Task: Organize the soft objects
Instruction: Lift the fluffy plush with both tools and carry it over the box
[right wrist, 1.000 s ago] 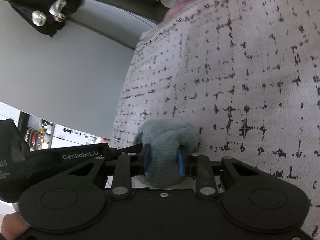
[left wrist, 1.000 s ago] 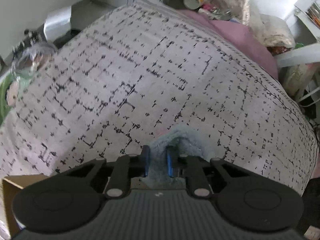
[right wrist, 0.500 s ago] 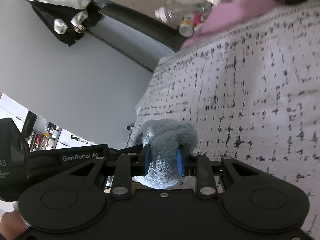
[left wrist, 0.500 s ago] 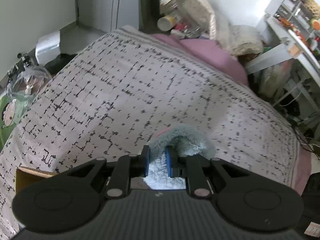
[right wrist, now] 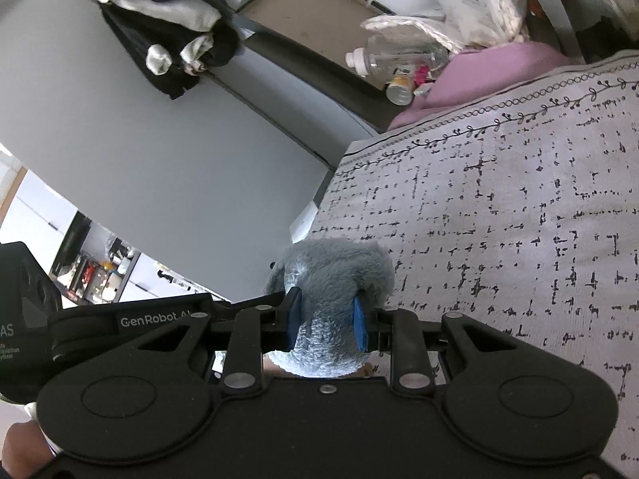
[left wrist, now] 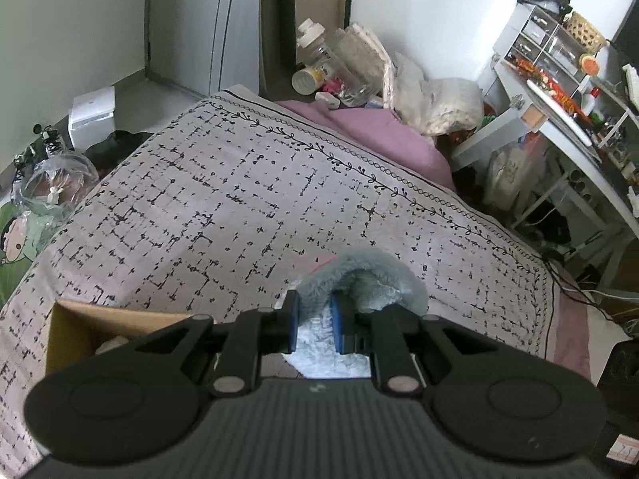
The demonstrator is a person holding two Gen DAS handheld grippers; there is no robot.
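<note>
Blue-padded, the left gripper [left wrist: 313,321] pinches a fluffy grey-blue plush fabric [left wrist: 371,283] above the black-flecked white bedspread [left wrist: 239,199]; the right gripper [right wrist: 325,325] clamps a thick fold of the same plush [right wrist: 333,275]. Its lower part is hidden behind both grippers. A brown cardboard box [left wrist: 70,329], near left, is half hidden.
</note>
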